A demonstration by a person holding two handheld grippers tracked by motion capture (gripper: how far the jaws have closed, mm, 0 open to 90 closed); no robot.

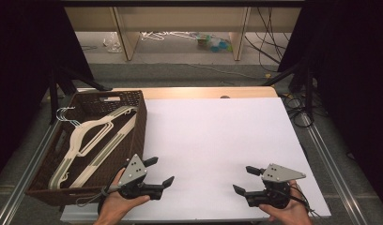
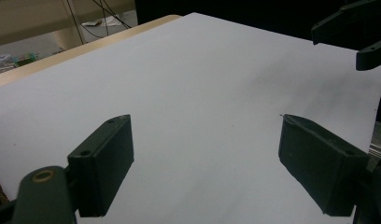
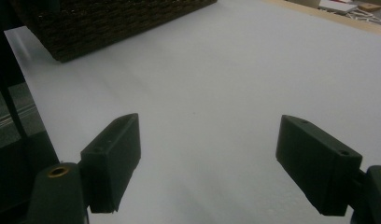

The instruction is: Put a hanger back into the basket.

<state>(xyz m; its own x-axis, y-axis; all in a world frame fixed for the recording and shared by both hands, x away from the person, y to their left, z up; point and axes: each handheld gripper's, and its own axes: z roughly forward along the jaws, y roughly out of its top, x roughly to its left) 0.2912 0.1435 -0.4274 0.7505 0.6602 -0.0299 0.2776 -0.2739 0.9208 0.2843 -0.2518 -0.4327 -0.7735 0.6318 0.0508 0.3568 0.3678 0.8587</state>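
Hovering the left gripper (image 1: 162, 170) low over the white tabletop (image 1: 218, 136), just beside the near right corner of the woven basket (image 1: 141, 126), with jaws spread wide and gripping nothing. Holding the right gripper (image 1: 242, 178) well apart from it at the near right of the tabletop, likewise gaping wide and empty.

Looking toward the cream hangers (image 1: 93, 136) as the likely work: lying stacked and slantwise inside the basket, hooks pointing to the far left corner, shoulders running down toward the near wall. Noting a few thin wire hangers (image 1: 63, 115) by the far left rim, perhaps tangling with the cream ones, though too small to tell for sure.

Judging the cream hangers as light, stiff and rather smooth, probably plastic: unlikely to bend in the jaws, but prone to swinging or pivoting if pinched far from the middle. Favouring a grip on a shoulder arm near the neck, or on the neck just under the hook, across the flat width. Expecting nested neighbours to come up together, so picking the topmost one and lifting slowly. Avoiding the thin hook itself, being narrow and apt to slip.
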